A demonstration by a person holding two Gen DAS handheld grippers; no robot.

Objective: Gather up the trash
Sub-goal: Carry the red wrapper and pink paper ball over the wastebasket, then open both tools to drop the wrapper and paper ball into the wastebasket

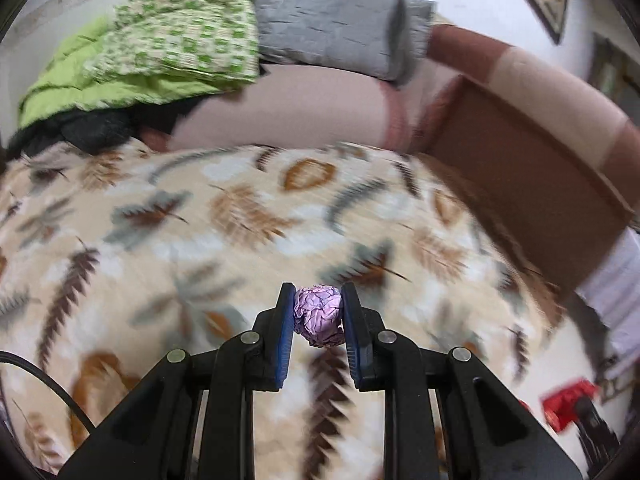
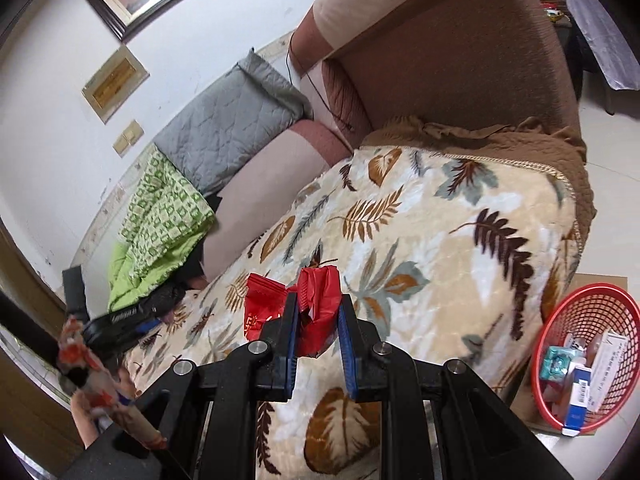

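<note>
Left gripper (image 1: 318,316): jaws clamped a purple foil ball (image 1: 319,317) above the blanket (image 1: 240,216)
Right gripper (image 2: 319,320): jaws gripped a red wrapper (image 2: 316,312)
Basket (image 2: 600,292): on floor, held boxes

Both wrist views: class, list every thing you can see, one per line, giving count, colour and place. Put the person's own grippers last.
Paper ball: one, lilac, crumpled, between the left gripper's fingers.
Wrapper: one, red, between the right gripper's fingers.
Basket: one, red mesh, on the floor beside the sofa, holding small boxes.
Blanket: one, cream with leaf print, over the sofa seat.
Cushion: one, grey quilted, against the wall.
Quilt: one, green patterned, bunched beside the cushion.
Sofa: one, brown.
Left gripper: one, black, blue pads, shut.
Right gripper: one, black, blue pads, shut.
</note>
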